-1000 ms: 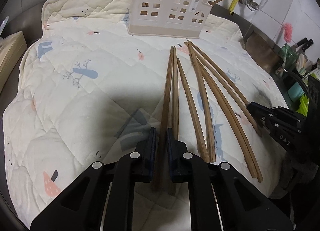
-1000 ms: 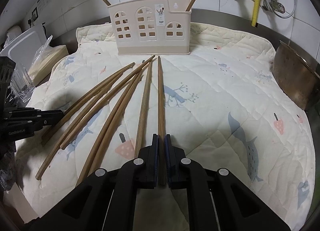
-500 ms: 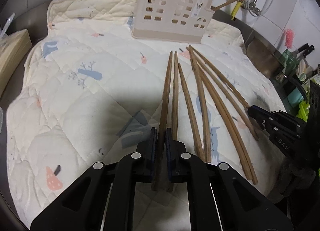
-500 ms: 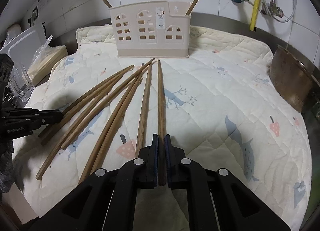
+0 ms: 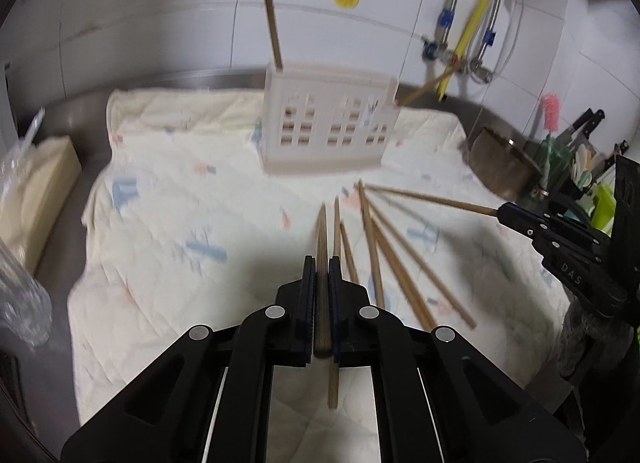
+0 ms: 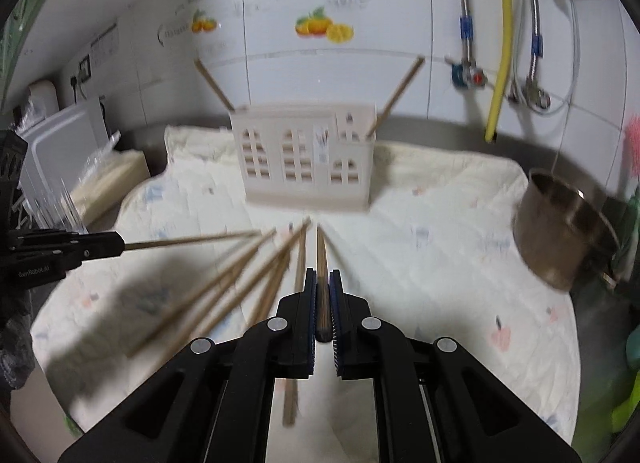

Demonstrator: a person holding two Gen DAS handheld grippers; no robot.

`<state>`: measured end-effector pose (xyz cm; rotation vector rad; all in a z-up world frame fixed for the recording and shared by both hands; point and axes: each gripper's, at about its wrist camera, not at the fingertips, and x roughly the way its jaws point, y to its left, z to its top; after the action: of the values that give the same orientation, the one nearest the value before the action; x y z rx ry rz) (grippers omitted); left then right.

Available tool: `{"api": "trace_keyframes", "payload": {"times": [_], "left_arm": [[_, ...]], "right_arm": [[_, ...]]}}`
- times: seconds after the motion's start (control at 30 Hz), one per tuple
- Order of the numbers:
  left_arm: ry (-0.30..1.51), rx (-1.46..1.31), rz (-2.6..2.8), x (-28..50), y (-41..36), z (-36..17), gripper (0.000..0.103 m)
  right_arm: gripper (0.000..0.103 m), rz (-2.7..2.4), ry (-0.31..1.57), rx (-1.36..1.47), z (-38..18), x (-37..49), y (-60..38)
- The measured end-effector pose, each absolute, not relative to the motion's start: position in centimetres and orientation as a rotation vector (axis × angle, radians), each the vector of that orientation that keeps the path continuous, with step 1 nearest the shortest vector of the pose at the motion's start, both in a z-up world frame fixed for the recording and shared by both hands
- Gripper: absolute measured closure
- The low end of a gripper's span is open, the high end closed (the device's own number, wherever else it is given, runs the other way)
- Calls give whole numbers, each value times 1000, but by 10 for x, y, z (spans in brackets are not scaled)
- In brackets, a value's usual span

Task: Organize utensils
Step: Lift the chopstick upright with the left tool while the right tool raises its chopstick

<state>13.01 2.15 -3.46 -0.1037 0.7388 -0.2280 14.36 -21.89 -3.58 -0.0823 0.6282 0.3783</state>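
My left gripper (image 5: 319,265) is shut on a wooden chopstick (image 5: 321,239) and holds it lifted, tip toward the holder. My right gripper (image 6: 322,277) is shut on another wooden chopstick (image 6: 321,251), also lifted; it shows at the right of the left wrist view (image 5: 508,211). Several more chopsticks (image 5: 384,259) lie fanned on the quilted mat (image 5: 168,223). The beige house-shaped utensil holder (image 5: 328,127) stands at the mat's far edge, with one chopstick (image 5: 274,33) sticking up at its left end and one (image 5: 424,89) leaning out at its right.
A steel pot (image 6: 568,231) sits at the mat's right edge. A knife block and green items (image 5: 576,167) stand further right. A clear plastic container (image 5: 20,303) and a cream box (image 5: 32,191) sit to the left. Pipes and a yellow hose (image 6: 500,43) run down the tiled wall.
Both grippers have lifted their chopsticks off the mat and tilted up, so the wall now shows. The rest of the chopsticks stay on the mat.
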Motion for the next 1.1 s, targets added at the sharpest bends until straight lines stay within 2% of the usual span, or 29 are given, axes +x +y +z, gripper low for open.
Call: {"api": "trace_keyframes", "payload": {"times": [0.53, 1.1], "left_arm": [[642, -60, -302, 172, 14, 37, 98], [411, 9, -258, 229, 7, 159, 98]], "right_arm": [[97, 430, 557, -105, 39, 195, -211], [97, 463, 445, -127, 142, 242, -211]]}}
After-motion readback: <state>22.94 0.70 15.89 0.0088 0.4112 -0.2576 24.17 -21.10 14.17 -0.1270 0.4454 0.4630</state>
